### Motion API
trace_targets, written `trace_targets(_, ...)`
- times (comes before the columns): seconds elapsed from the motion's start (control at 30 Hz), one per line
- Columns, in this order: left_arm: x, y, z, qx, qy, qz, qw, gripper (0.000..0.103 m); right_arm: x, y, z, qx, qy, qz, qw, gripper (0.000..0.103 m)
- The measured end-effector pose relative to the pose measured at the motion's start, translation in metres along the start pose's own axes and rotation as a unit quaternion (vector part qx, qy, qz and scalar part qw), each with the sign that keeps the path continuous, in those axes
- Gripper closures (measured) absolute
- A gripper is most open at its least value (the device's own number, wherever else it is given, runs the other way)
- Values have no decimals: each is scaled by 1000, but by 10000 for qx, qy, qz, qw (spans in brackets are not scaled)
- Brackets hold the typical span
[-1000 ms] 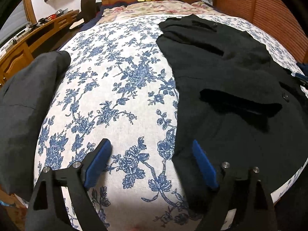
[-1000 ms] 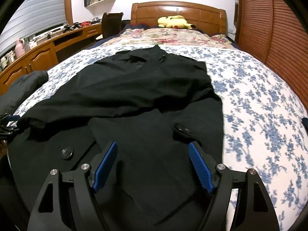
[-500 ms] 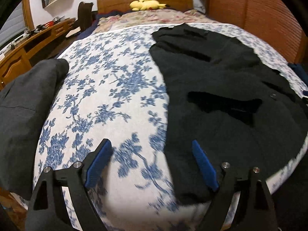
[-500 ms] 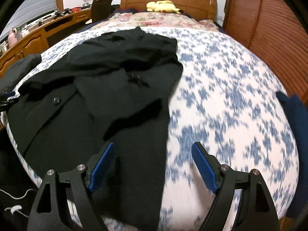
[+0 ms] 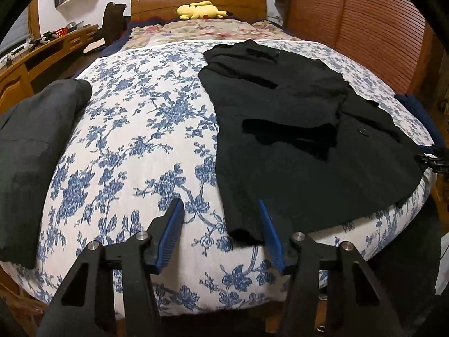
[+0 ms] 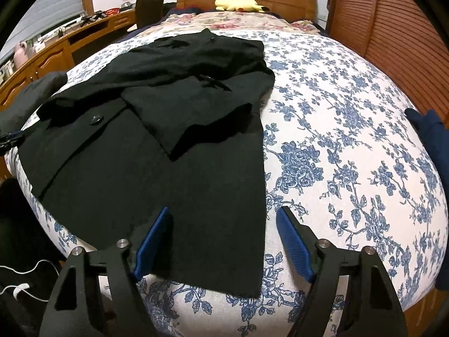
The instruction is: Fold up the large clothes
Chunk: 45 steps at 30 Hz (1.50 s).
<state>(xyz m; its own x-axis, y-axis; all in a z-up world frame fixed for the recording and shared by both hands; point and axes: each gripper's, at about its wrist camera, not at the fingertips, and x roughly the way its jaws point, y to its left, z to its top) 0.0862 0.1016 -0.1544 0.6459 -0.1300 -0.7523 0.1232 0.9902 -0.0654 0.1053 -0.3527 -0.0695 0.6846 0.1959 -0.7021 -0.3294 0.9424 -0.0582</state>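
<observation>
A black coat point(image 5: 280, 106) point(image 6: 168, 151) lies flat on the flowered bed point(image 5: 134, 146) point(image 6: 350, 129), collar toward the headboard, sleeves folded across its front. My left gripper point(image 5: 220, 224) hovers at the foot of the bed, over the coat's lower left corner. Its jaws are closing, with that corner between the blue pads point(image 5: 169, 233), which do not press on it. My right gripper point(image 6: 224, 238) hangs over the hem's right corner. Its jaws are wide and closing slightly, the cloth lying between them untouched.
A folded grey garment point(image 5: 33, 146) lies on the bed's left edge and a navy one point(image 6: 432, 140) on its right edge. A yellow plush point(image 5: 199, 11) rests by the headboard. A wooden desk point(image 5: 42, 53) runs along the left, a slatted wardrobe point(image 6: 393, 28) along the right.
Both grippers have drawn back toward the foot of the bed, and the right one slid right along the hem. The left jaws have narrowed around the coat's corner.
</observation>
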Motion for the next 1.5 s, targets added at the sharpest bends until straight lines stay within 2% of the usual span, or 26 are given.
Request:
trace_targets(0.27,-4,-2,-4,-53,-29,-58,10000,47,3,3,-3,-63,8,-53,10000,25)
trace_targets(0.43,-7,-6,-5,-46,-40,-194,9998,65,4,2,-4,-50,-1,-37,10000,25)
trace_targets(0.8,-3,-12,0,-7,10,-143,9999,65,5,1,-7,-35,-49,-18,10000,25)
trace_targets(0.87,-3,-13,0,-2,15,-180,9998,72,5,1,-7,-36,-44,-16,10000,26)
trace_targets(0.93,-3,-14,1,6,14,-135,9999,76,5,2,-7,-45,-13,95,9999,34)
trace_targets(1.0,-3,-14,2,3,25,-141,9999,79,4,5,-6,-120,18,241,9996,53)
trace_targets(1.1,-5,-15,3,6,17,-193,9998,87,2,9,-5,-256,59,319,9991,67)
trace_targets(1.3,-11,-18,7,92,-109,-281,9995,97,1,5,-4,-172,-7,482,9987,85)
trace_targets(1.5,-37,-24,26,162,-494,-362,9980,98,-15,4,10,-95,-367,492,9981,93)
